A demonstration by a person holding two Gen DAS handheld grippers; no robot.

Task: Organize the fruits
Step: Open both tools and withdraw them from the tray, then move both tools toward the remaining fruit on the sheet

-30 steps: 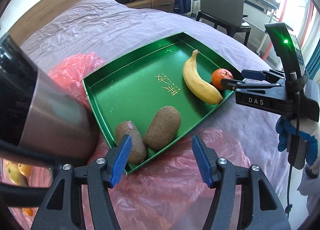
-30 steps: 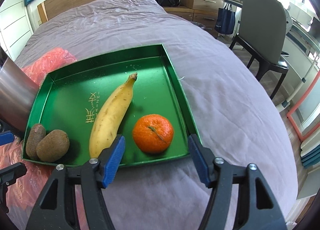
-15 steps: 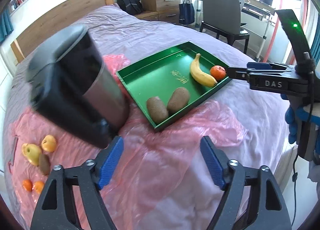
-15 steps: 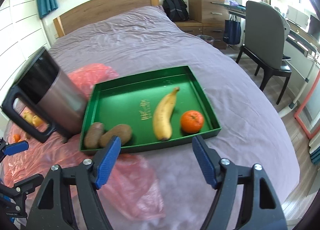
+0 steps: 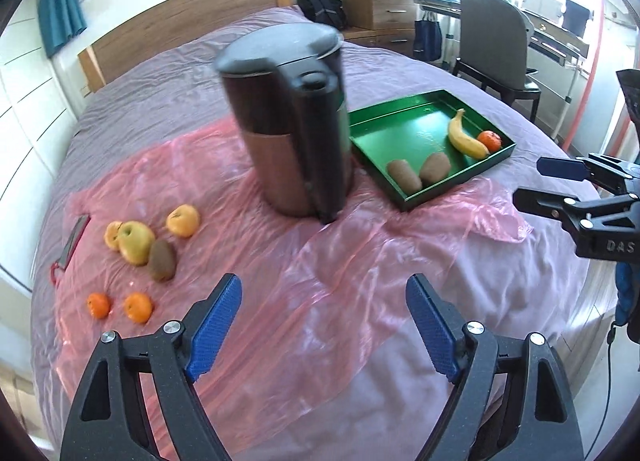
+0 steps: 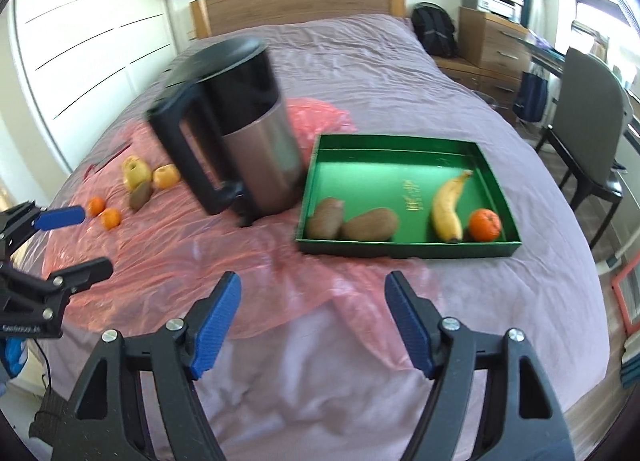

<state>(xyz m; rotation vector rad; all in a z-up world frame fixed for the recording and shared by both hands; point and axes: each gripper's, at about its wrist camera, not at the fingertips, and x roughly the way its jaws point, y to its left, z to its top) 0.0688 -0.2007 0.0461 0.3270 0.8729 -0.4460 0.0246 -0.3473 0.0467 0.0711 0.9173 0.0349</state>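
Now both grippers, left gripper point(image 5: 320, 325) and right gripper point(image 6: 312, 325), hang empty over the bed point(image 6: 360, 61), jaws just spread wider, nothing between them. The green tray point(image 6: 400, 141) already holds two kiwis, a banana point(image 6: 446, 205) and a mandarin point(image 6: 485, 225); loose fruit point(image 5: 136, 241) waits at nine o'clock of the kettle point(image 5: 288, 133). Both cameras have pulled back from the tray.

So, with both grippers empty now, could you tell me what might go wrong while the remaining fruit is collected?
The kettle stands on soft bedding between the loose fruit and the green tray; a carry past it could knock it over. The loose kiwi touches the apple, so gripping one may roll the other. The pink plastic sheet looks slippery and could snag the left gripper.
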